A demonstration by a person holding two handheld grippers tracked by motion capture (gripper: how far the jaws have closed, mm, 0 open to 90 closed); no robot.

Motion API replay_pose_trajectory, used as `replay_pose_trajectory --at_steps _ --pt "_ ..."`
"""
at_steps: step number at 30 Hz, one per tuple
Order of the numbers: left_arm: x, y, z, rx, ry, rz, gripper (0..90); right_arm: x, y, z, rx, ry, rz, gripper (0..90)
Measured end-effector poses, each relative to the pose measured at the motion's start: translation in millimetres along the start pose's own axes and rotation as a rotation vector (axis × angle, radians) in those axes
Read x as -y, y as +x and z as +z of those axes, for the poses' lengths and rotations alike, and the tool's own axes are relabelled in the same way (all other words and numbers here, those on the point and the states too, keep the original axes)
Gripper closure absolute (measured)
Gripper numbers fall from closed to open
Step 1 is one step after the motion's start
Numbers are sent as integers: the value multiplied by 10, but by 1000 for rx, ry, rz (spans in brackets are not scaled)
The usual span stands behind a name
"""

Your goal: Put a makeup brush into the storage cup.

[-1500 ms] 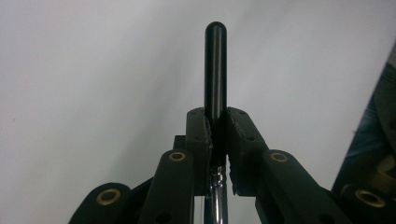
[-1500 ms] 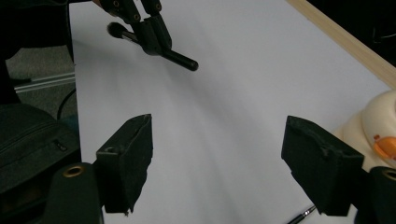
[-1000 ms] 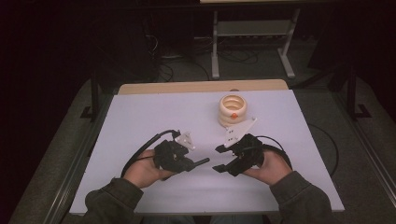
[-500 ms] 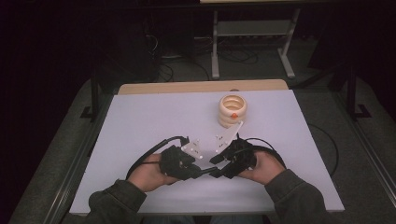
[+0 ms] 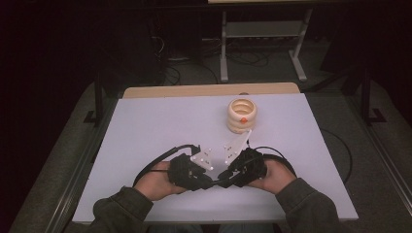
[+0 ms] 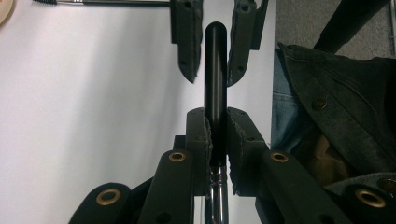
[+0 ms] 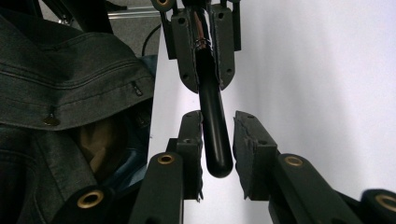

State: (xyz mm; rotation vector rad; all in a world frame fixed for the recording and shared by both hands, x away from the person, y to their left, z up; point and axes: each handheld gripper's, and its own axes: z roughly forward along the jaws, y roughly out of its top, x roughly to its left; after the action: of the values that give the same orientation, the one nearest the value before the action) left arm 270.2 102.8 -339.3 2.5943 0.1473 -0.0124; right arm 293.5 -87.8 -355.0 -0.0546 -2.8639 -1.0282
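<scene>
Black handle (image 6: 215, 70) pinched by left hand-held gripper (image 6: 216, 135), right hand-held gripper (image 7: 218, 140) closing (gap remains), white table (image 5: 155, 126), dark room.

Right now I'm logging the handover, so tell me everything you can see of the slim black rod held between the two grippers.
The slim black rod is glossy and round-tipped, with a chrome ferrule at one end, like a brush handle. The left gripper is shut on it near the ferrule. Its rounded end lies between the jaws of the right gripper, which have just been closing; a gap remains on one side. It hangs above the white table.
</scene>
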Motion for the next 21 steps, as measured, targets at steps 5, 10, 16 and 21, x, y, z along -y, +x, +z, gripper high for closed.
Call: replay_pose_trajectory --at_steps 5,10,16,21 --pt "-3 -7 9 8 1 13 798 18 5 12 -21 1 -4 761" --pt "-4 -32 27 18 3 35 798 40 20 16 -47 2 -10 785" --pt "1 -20 77 43 14 38 717 37 83 36 -29 44 -25 789" --pt "68 0 74 38 9 12 657 74 90 -22 -5 26 -29 789"
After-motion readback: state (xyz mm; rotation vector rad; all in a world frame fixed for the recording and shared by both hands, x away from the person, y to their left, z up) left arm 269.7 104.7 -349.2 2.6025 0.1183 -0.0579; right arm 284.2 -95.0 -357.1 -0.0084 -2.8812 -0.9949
